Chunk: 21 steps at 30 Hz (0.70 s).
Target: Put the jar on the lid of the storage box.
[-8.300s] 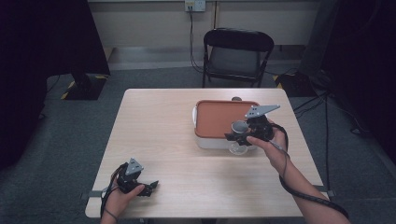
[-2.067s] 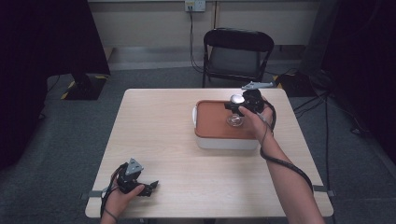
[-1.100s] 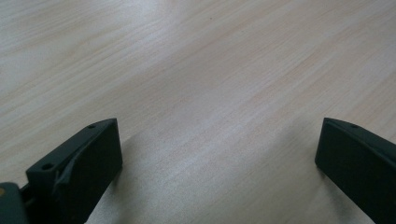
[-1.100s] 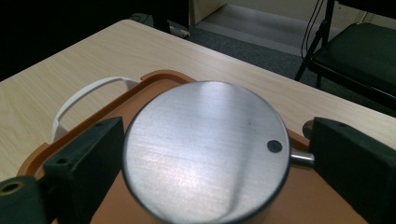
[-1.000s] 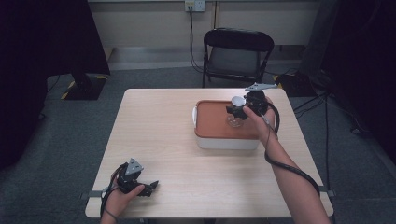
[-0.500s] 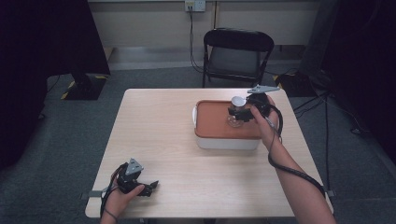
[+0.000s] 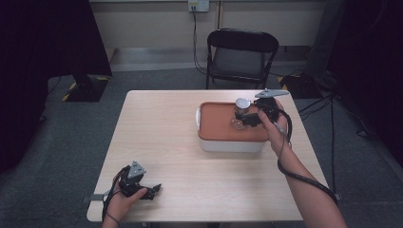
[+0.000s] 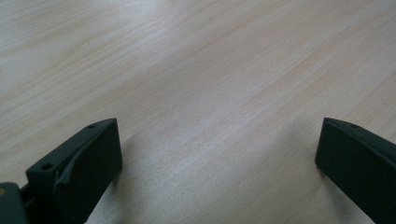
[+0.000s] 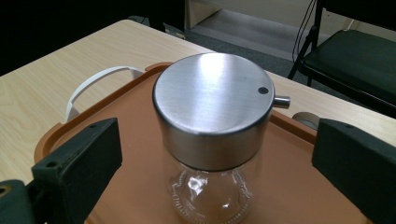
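A glass jar [image 9: 210, 140] with a brushed-metal lid and a small side spout stands upright on the orange lid [image 9: 140, 172] of a white box [image 7: 228, 143]. In the high view the jar [image 7: 241, 112] is at the lid's far right part. My right gripper [image 9: 217, 135] is open, with one jaw on each side of the jar and a gap to the glass on both sides. It reaches in from the right [image 7: 247, 116]. My left gripper [image 7: 151, 189] rests low at the table's near left corner. It is open [image 8: 217, 135] over bare wood, with nothing between its jaws.
The wooden table [image 7: 166, 137] is bare apart from the box. A white handle [image 9: 93, 81] sticks out at the box's left end. A black folding chair [image 7: 242, 52] stands behind the table's far edge.
The right gripper brought the jar from the box's front edge up onto the orange lid. Over the last second it barely shifted. The left gripper has stayed put.
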Motion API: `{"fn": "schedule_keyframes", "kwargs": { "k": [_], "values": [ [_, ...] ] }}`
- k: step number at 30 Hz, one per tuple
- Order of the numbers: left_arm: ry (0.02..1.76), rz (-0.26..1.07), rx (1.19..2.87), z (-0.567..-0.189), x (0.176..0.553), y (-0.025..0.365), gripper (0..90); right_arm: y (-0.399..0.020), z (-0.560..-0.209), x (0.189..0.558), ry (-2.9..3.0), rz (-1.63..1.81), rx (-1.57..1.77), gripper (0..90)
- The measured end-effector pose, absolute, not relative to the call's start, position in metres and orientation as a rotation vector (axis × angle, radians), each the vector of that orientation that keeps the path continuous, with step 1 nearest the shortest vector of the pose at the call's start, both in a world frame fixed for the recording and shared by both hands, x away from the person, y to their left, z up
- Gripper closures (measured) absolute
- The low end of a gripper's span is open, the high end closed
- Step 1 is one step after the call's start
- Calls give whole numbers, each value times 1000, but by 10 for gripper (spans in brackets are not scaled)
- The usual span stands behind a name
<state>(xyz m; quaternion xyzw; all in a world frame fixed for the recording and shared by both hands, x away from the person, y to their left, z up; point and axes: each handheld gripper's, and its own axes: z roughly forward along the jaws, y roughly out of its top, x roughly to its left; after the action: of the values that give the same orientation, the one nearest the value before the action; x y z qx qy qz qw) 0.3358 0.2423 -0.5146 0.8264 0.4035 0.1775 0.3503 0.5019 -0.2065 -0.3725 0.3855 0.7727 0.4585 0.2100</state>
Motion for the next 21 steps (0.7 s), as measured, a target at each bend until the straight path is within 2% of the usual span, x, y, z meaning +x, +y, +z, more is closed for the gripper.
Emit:
{"fn": "schedule_keyframes", "kwargs": {
  "k": [21],
  "values": [
    [1045,460,2140,-515,336,242,2,-210,-372,489,2117,1290,1063,13]
  ]
}}
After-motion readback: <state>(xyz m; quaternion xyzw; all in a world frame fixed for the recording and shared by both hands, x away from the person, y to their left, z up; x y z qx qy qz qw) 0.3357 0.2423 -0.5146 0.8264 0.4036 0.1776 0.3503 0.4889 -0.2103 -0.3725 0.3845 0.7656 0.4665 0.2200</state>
